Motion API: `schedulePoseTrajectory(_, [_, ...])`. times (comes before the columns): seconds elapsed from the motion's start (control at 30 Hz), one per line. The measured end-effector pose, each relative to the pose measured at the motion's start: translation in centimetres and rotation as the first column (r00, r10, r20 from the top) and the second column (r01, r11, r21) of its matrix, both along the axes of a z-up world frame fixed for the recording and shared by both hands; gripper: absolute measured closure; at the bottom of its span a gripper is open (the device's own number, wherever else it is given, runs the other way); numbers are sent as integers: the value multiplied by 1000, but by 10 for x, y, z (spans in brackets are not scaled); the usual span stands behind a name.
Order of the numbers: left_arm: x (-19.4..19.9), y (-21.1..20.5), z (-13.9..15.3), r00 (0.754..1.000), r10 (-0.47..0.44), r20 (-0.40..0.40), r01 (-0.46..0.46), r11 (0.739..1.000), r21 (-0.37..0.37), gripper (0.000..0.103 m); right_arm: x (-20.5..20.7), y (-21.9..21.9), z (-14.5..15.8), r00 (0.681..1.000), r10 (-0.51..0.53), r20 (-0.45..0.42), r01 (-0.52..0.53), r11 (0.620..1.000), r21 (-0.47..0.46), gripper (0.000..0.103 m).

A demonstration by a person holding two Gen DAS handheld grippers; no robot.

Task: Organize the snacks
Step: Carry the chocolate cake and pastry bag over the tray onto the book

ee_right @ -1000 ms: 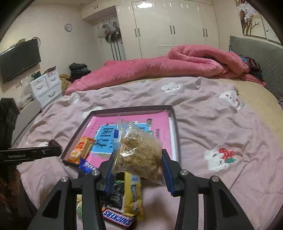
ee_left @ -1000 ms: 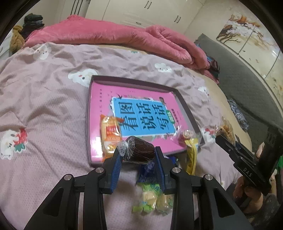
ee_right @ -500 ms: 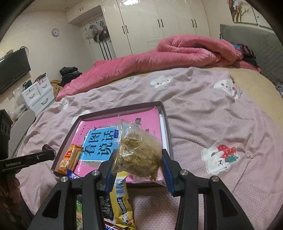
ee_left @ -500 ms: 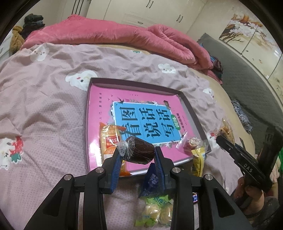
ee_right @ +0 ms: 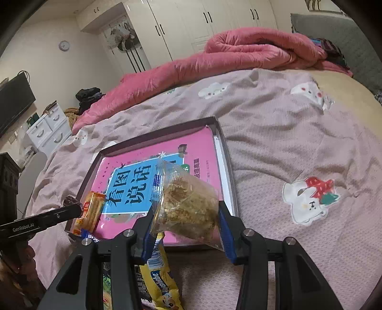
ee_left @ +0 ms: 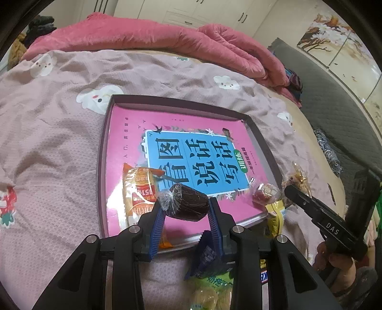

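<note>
Orange snack [ee_left: 140, 190] in tray [ee_left: 102, 167] — on book [ee_left: 191, 157]

pink book [ee_left: 133, 133] | orange packet [ee_left: 140, 188] | mauve bunny-print bedsheet [ee_left: 47, 143]

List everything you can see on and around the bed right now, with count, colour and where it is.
tray: one, dark, on the bedspread
book: one, pink and blue, inside the tray
orange packet: one, on the book's near left
red candy: one, clear wrap, at the tray's near right corner
yellow packet: one, before the tray
bedspread: one, mauve, animal prints
quilt: one, pink, far side
wardrobe: white, against the wall
left gripper: shut on brown roll
right gripper: shut on clear bag of flakes
</note>
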State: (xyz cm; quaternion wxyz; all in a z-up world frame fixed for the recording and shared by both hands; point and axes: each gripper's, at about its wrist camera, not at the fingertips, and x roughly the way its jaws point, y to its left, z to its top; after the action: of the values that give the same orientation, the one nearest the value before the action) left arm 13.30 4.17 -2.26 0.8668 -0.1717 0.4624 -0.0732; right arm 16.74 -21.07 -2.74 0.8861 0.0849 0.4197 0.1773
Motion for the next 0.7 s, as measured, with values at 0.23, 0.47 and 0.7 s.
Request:
schedulePoseTrajectory(0.23, [7,-2,-5,1000,-1,-12,1,1000,-11,66,8,7,-9,1000,2,-27,-1,1000,13,56])
schedulePoseTrajectory(0.47, [15,-6,-10,1000,-5,-22,5,1000,-20,66,17,14,-13,999,-1,-36,2,1000,23,56])
schedulePoseTrajectory(0.7, [19,-9,-14,999,-10,-33,9,1000,-23,66,26,18,-18,999,-24,-42,24,1000,-2,56])
